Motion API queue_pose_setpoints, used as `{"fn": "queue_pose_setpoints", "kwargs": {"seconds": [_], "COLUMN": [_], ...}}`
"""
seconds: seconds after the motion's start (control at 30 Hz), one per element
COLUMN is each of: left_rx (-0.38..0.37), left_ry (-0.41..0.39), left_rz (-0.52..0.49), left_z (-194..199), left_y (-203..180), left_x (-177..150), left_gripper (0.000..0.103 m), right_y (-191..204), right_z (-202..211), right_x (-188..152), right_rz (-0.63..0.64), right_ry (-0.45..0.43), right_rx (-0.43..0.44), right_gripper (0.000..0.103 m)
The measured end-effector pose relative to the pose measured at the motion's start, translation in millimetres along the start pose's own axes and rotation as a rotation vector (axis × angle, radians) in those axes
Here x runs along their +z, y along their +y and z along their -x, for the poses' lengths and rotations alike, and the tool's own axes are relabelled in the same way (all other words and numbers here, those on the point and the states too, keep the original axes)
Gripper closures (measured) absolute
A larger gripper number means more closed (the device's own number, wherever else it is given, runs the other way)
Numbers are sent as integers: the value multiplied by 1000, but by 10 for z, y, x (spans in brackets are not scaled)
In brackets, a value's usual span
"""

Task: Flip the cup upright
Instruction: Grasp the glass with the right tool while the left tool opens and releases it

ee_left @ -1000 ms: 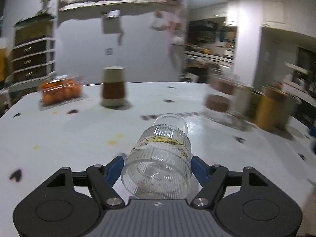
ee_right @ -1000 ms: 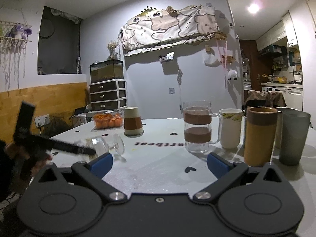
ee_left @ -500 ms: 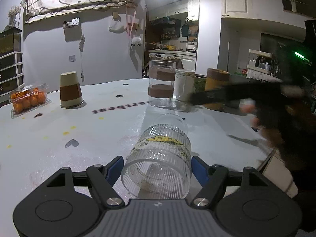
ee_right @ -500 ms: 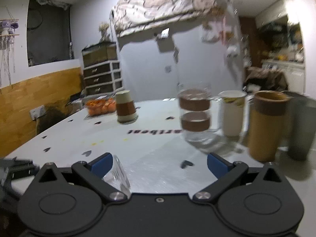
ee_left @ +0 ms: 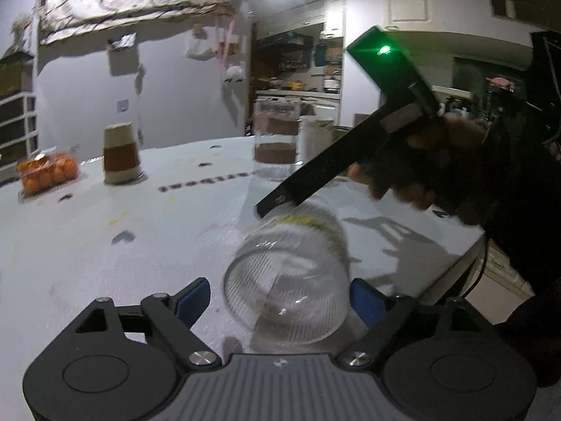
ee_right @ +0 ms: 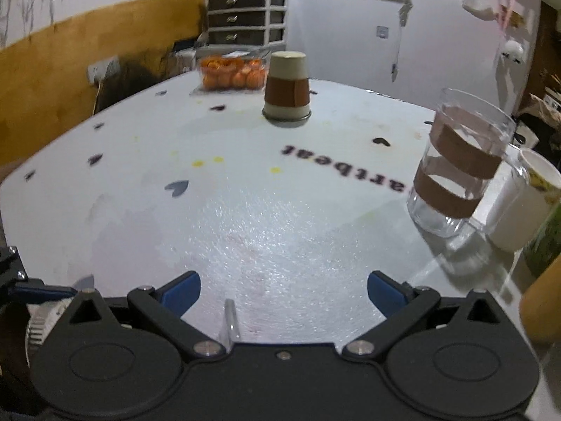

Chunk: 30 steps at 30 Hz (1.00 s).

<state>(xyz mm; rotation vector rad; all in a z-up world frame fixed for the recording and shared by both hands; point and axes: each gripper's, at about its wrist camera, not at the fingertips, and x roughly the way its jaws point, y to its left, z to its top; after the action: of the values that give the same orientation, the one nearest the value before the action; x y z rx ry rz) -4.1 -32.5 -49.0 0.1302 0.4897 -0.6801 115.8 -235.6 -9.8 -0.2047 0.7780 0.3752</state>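
A clear ribbed glass cup (ee_left: 291, 280) with a yellow print lies on its side on the white table (ee_left: 105, 245), its open mouth toward the left wrist camera. My left gripper (ee_left: 280, 298) is open, and its blue pads stand on either side of the cup with a gap on the left. The right gripper's body (ee_left: 350, 147), held by a gloved hand, reaches down onto the far end of the cup. My right gripper (ee_right: 284, 291) is open and empty over the table. A sliver of the cup (ee_right: 84, 280) shows at its lower left.
An upside-down brown-banded paper cup (ee_right: 287, 87) and a box of oranges (ee_right: 231, 70) stand at the back. A glass mug with brown bands (ee_right: 455, 172), a white mug (ee_right: 522, 207) and a tan cup (ee_right: 543, 308) stand at the right. The table edge is near on the right in the left wrist view.
My left gripper has opened; the cup is looser between the pads and sits to the right. My right gripper has swung down and across to the cup's far end.
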Motion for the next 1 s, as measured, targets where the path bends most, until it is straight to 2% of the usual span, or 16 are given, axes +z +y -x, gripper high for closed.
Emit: {"fn": "queue_pose_setpoints", "kwargs": {"seconds": [0.1, 0.2, 0.37, 0.5, 0.63, 0.8, 1.0], "left_rx": [12, 33, 83, 137, 142, 149, 146], "left_ry": [-5, -12, -15, -14, -28, -34, -55], "left_rz": [31, 54, 102, 149, 174, 209, 256], "left_z": [25, 44, 36, -30, -90, -175, -280], "left_y": [55, 115, 256, 357, 379, 387, 399], "left_x": [-35, -55, -70, -43, 4, 55, 129], "left_gripper": [14, 14, 14, 14, 14, 14, 14], "right_y": [-31, -94, -173, -163, -54, -70, -253], "right_z": [11, -11, -8, 68, 228, 406, 457], "right_x": [72, 120, 33, -151, -332, -449, -619], "right_rz": [52, 71, 96, 93, 87, -4, -236], "right_ry": [29, 63, 99, 106, 81, 50, 78], "right_rx": [-37, -38, -85, -58, -27, -29, 102], "right_gripper": [0, 0, 0, 1, 1, 3, 3]}}
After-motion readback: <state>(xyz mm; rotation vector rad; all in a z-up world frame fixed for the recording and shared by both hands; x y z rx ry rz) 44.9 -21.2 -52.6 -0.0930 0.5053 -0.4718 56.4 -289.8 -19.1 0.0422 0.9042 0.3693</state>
